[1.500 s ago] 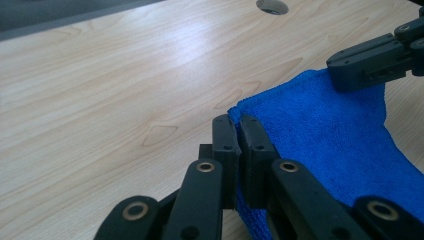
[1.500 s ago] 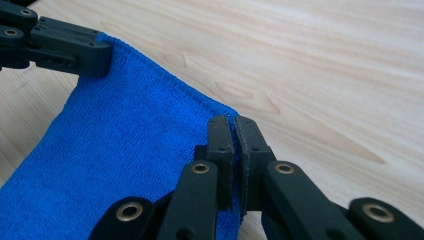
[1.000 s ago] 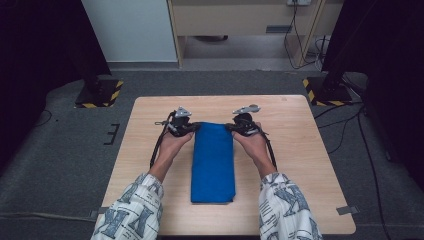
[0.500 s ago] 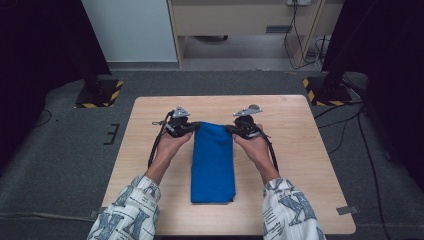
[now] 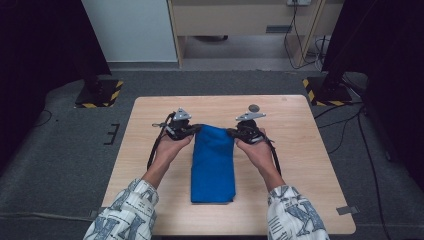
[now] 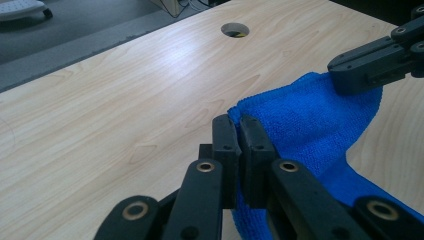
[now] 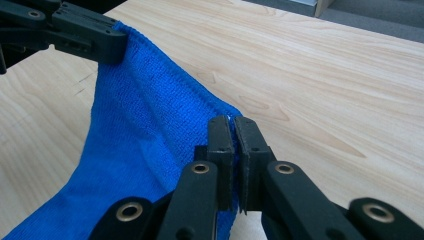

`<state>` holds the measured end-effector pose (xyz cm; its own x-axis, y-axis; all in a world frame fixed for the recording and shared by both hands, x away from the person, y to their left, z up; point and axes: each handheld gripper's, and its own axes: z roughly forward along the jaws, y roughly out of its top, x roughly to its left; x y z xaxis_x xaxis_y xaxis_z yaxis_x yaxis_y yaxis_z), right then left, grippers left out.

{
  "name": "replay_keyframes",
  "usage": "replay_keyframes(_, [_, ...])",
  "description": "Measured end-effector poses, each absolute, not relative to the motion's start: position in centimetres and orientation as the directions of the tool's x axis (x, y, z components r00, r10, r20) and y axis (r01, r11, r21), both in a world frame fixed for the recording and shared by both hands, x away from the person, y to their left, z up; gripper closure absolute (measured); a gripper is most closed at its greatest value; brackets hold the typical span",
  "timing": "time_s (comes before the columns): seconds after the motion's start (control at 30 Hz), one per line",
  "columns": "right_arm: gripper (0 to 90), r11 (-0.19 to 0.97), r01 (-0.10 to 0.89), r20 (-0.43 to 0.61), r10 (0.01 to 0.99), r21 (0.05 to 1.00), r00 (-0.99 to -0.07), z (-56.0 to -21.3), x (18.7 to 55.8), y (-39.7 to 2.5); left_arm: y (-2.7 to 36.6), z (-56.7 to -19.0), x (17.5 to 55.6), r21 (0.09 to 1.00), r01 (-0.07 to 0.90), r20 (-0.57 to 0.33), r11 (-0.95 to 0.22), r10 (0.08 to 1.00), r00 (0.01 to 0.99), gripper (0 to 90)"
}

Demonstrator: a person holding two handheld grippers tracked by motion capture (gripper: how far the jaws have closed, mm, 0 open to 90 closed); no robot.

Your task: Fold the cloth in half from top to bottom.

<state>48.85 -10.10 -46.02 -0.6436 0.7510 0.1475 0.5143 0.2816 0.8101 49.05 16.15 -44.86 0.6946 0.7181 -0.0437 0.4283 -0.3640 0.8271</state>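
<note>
A blue cloth point(image 5: 213, 162) lies folded into a long strip down the middle of the wooden table point(image 5: 300, 150). Its far end is raised a little off the wood. My left gripper point(image 5: 194, 129) is shut on the far left corner of the cloth point(image 6: 310, 115), as the left gripper view shows at its jaws point(image 6: 239, 125). My right gripper point(image 5: 231, 132) is shut on the far right corner, the cloth point(image 7: 145, 135) hanging from its jaws point(image 7: 231, 125). Each gripper view shows the other gripper point(image 6: 370, 62) point(image 7: 85, 37) pinching the opposite corner.
A round cable hole point(image 5: 254, 107) point(image 6: 235, 30) sits in the table behind the right gripper. Bare wood lies on both sides of the cloth. On the floor beyond the table stand two bases with yellow-black stripes point(image 5: 97, 95) point(image 5: 325, 90) and a cabinet point(image 5: 240, 25).
Both grippers have shifted very slightly toward the person, still holding the cloth's far corners. The near end of the cloth has stayed in place.
</note>
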Motion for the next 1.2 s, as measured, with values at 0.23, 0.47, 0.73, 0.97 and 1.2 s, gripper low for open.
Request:
replay_keyframes(0.23, [87.0, 0.288, 0.519, 0.148, 0.749, 0.805, -0.646, -46.7, 47.7, -10.4, 15.8, -44.9, 48.2, 0.822, 0.421, -0.032, -0.384, 0.707, 0.707, 86.8])
replay_keyframes(0.47, [87.0, 0.292, 0.504, 0.141, 0.741, 0.813, -0.657, -46.4, 47.0, -10.3, 16.2, -45.1, 47.5, 0.821, 0.416, -0.028, -0.39, 0.702, 0.712, 86.9])
replay_keyframes(0.73, [87.0, 0.304, 0.49, 0.131, 0.729, 0.817, -0.672, -46.5, 46.3, -10.1, 16.5, -45.2, 46.7, 0.818, 0.411, -0.021, -0.402, 0.694, 0.719, 86.8])
replay_keyframes(0.97, [87.0, 0.311, 0.482, 0.128, 0.721, 0.819, -0.681, -46.5, 45.5, -10.1, 16.7, -45.4, 45.9, 0.823, 0.408, -0.026, -0.394, 0.692, 0.722, 86.8])
replay_keyframes(1.2, [86.8, 0.321, 0.484, 0.13, 0.712, 0.814, -0.69, -47.1, 44.3, -10.2, 16.9, -45.8, 44.8, 0.831, 0.407, -0.047, -0.38, 0.681, 0.731, 86.5])
